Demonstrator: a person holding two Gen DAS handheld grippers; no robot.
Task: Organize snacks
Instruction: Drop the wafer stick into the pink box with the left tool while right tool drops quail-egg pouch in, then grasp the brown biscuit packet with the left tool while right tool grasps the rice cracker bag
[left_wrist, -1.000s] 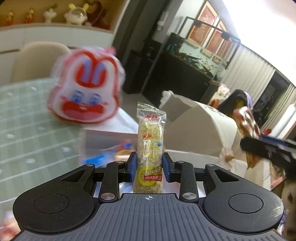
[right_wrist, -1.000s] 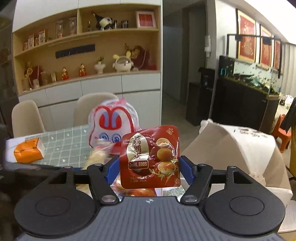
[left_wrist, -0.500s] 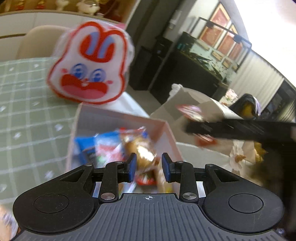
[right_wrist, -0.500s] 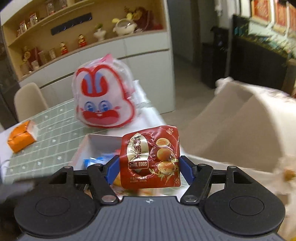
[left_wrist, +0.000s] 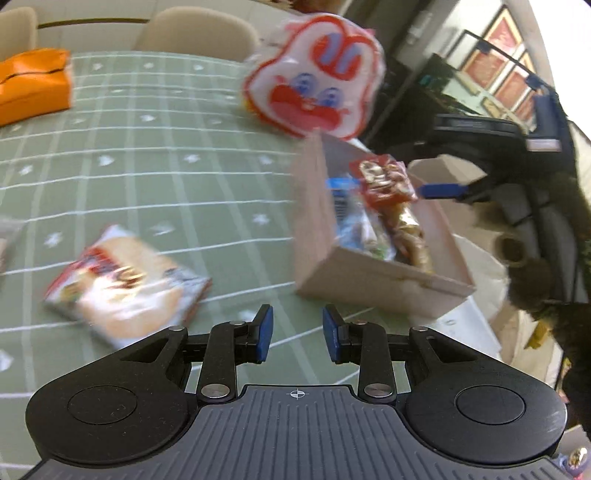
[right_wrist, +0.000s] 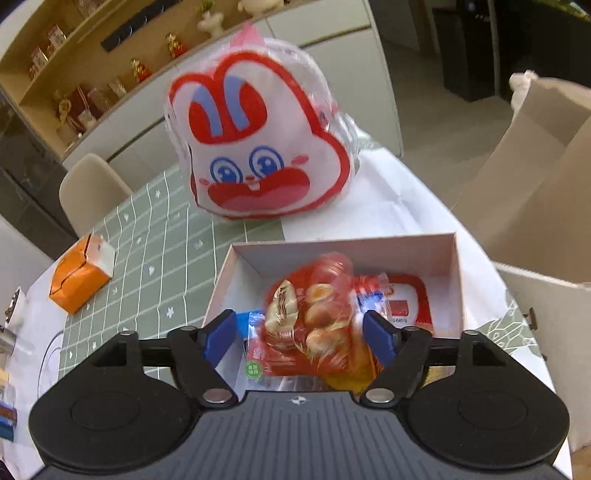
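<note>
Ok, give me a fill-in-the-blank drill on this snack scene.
1. The left gripper holds ____.
2. The red quail egg packet sits between the fingers of the right gripper, above the open ____.
3. The big bag behind it shows a ____ face.
4. The tissue pack on the table is ____.
Missing words: nothing; box; rabbit; orange.

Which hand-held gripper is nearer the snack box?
Right. The right hand-held gripper hovers directly over the snack box, jaws open. The left hand-held gripper sits off to the box's side, over the green tablecloth.
</note>
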